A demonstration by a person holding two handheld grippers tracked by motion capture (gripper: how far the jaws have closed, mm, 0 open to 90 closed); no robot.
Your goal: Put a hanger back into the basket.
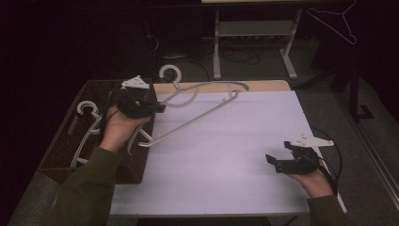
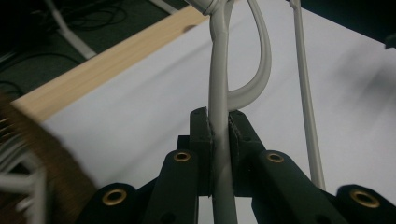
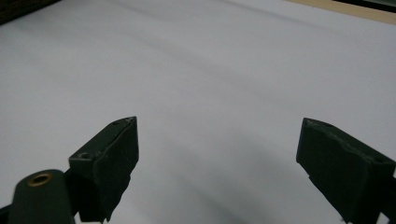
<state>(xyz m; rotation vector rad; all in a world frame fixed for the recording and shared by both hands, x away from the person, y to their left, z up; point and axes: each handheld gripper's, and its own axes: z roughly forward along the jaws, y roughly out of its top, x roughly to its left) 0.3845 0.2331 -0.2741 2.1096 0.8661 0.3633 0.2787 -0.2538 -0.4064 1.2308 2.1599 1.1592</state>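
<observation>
A pale grey clothes hanger (image 1: 188,123) hangs tilted over the back left of the white table (image 1: 226,155), its hook (image 1: 169,73) pointing away from me. My left gripper (image 1: 159,108) is shut on the hanger near its neck, beside the basket's edge. In the left gripper view the jaws of the left gripper (image 2: 219,122) squeeze one of the hanger's arms (image 2: 218,79), with the curved shoulder and the straight bar (image 2: 306,102) beyond. My right gripper (image 1: 272,162) stands open near the table's front right; in the right gripper view the right gripper (image 3: 219,140) has bare white tabletop between its jaws.
A dark wicker basket (image 1: 61,155) at the table's left holds several more white hangers (image 1: 87,125). A wooden strip (image 1: 263,85) edges the table's far side. Behind it stand a metal table frame (image 1: 254,42) and cables on the floor. Another hanger (image 1: 336,21) hangs at the top right.
</observation>
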